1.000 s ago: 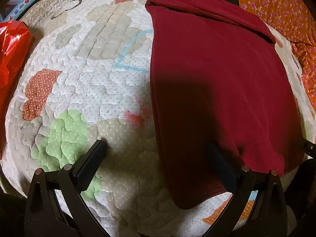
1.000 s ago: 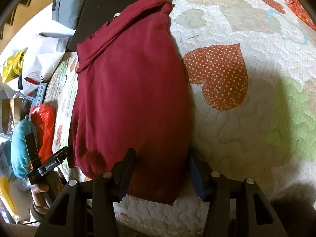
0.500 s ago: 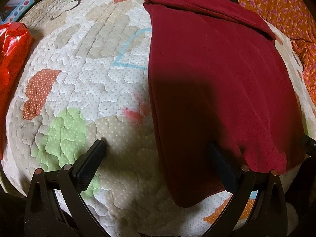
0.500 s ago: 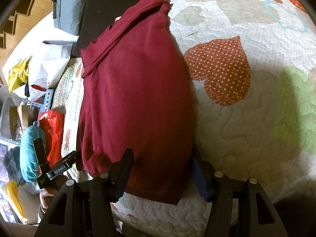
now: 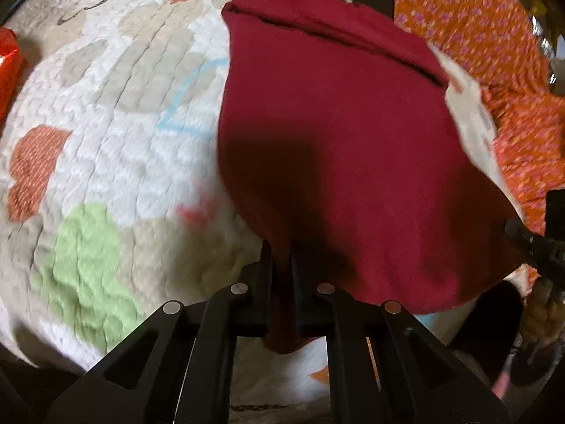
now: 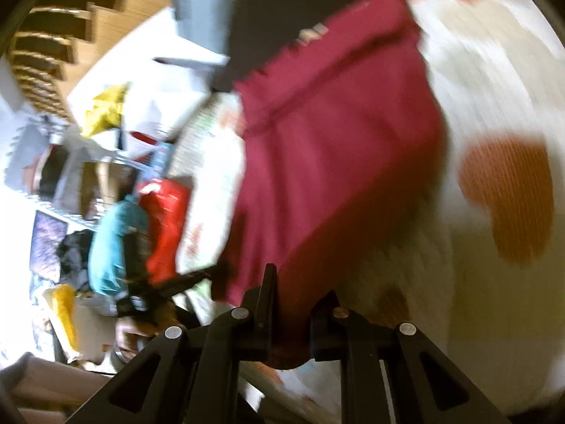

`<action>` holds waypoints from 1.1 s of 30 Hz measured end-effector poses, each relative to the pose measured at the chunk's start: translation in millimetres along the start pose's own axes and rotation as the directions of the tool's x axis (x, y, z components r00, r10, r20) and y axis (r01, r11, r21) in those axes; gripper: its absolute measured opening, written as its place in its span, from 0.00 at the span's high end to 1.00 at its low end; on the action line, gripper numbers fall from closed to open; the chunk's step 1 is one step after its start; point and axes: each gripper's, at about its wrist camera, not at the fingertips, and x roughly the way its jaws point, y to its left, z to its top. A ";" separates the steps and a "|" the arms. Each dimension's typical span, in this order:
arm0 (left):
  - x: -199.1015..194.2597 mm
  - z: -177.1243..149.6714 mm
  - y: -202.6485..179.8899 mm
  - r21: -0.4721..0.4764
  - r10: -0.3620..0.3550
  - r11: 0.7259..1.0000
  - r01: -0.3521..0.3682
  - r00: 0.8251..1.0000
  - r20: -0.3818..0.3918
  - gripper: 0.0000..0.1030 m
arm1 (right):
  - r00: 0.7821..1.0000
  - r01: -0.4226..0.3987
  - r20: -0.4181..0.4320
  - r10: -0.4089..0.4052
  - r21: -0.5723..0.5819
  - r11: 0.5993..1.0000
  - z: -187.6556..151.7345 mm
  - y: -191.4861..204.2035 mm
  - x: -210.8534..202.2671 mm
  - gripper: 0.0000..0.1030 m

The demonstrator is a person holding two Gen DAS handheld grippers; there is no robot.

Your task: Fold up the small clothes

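Now both grippers pinch the near hem of the maroon shirt (image 5: pixel 335 134). The left gripper (image 5: pixel 281 268) has its jaws narrowed onto one lower corner, and the right gripper (image 6: pixel 289 300) clamps the other corner. That near edge hangs lifted off the patchwork quilt (image 5: pixel 116 116), while the far end rests on it. An orange floral cloth (image 5: pixel 494 42) lies beside the quilt.

Dim, fisheye-warped views; right wrist heavily motion-blurred, perhaps overexposed at left.
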 end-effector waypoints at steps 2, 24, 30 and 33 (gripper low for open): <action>-9.5 13.7 -6.6 0.016 -0.020 1.000 0.020 0.999 0.024 0.93 | 0.998 -0.039 0.047 0.040 -0.020 0.999 23.3 9.4 -5.6 0.87; 32.5 302.2 37.6 -0.158 -0.032 0.985 0.067 0.977 0.212 0.88 | 0.963 0.122 0.227 -0.144 0.108 0.987 297.4 -77.2 84.2 0.68; 4.2 301.9 22.8 -0.091 0.088 0.994 -0.063 0.946 0.313 0.63 | 0.892 0.089 0.440 -0.104 0.054 0.995 288.7 -70.9 26.4 0.52; -8.3 296.8 16.0 -0.057 0.066 0.997 -0.049 0.936 0.345 0.61 | 0.910 0.081 0.404 -0.087 0.032 0.996 277.7 -63.0 20.2 0.52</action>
